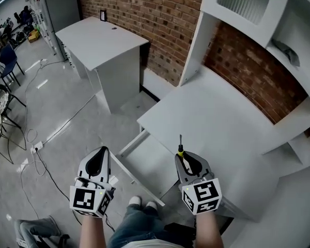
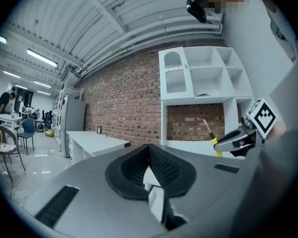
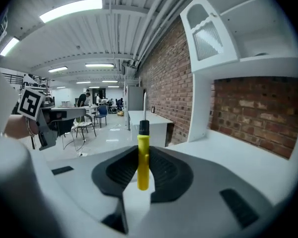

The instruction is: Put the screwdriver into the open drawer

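A screwdriver (image 1: pixel 180 149) with a yellow handle and thin metal shaft points away from me, and my right gripper (image 1: pixel 185 158) is shut on its handle. It hangs over the near left edge of the white desk (image 1: pixel 217 112), right beside the open white drawer (image 1: pixel 137 182) that sticks out below the desk. In the right gripper view the screwdriver (image 3: pixel 143 157) stands upright between the dark pads. My left gripper (image 1: pixel 101 153) hovers left of the drawer over the floor, with its jaws together and nothing in them; in its own view the left gripper (image 2: pixel 149 151) looks the same.
A white shelf unit (image 1: pixel 279 45) rises over the desk against a brick wall (image 1: pixel 160 14). A second white desk (image 1: pixel 101 40) stands at the back left. Cables (image 1: pixel 41 143) and chairs (image 1: pixel 0 102) are on the floor at left. The person's legs (image 1: pixel 137 223) are below the drawer.
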The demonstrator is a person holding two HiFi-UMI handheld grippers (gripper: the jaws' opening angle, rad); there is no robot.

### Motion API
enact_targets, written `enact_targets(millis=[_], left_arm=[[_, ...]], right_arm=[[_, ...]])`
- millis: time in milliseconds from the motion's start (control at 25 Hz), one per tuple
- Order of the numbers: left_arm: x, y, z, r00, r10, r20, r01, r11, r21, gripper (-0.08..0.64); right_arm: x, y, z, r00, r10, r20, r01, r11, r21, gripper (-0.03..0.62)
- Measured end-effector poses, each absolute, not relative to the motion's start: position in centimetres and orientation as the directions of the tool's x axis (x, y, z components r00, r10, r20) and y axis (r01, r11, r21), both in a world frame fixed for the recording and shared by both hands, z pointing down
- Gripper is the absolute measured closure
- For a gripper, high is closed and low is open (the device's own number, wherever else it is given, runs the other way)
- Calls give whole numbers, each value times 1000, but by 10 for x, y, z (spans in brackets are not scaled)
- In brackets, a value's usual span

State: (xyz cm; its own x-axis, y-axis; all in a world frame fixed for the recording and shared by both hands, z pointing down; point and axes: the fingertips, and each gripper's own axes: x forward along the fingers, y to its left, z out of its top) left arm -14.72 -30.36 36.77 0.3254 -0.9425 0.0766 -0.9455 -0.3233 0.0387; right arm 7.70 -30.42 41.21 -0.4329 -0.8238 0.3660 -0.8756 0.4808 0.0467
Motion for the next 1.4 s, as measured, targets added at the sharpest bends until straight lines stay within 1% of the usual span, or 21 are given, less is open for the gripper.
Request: enact_targets(millis=[120,320,400,560,800,920,1080,1200,1400], left_arm=[[-156,-310,384,333,-938,94,-942,-329,60,548],[-163,-318,410,333,-935,119,-941,-321,107,546],[-165,-319,422,334,-932,144,-941,-320,108,546],[-167,-320,441,343,-923,174,-938,-328,108,546],[-173,-323,460,341,-917,209,-939,-323,117,546],[-175,-323,465,343,-919,195,-938,-323,129,546],[-177,-315,484,352,-902,249,-936,-330,125,546],[-184,-310,499,343,-901,265,-939,-319,132,546],[-196,-302,519,315,-898,307,-949,-291,122,546]], right_arm=[[58,-309,450,-454,-772,445,-853,522,35,517],[36,-318,532,-493,-651,577,-826,558,-75,517],[30,-322,567,-491,-595,636,-815,572,-95,517],[21,-328,641,-459,-478,748,-790,605,-98,517],[15,-332,727,-381,-338,861,-788,606,-110,515],[16,-333,764,-331,-281,901,-799,592,-109,515],[13,-334,802,-285,-236,929,-795,599,-92,515],[12,-335,822,-244,-205,948,-791,607,-73,515],[14,-341,838,-176,-202,963,-782,623,-12,514]])
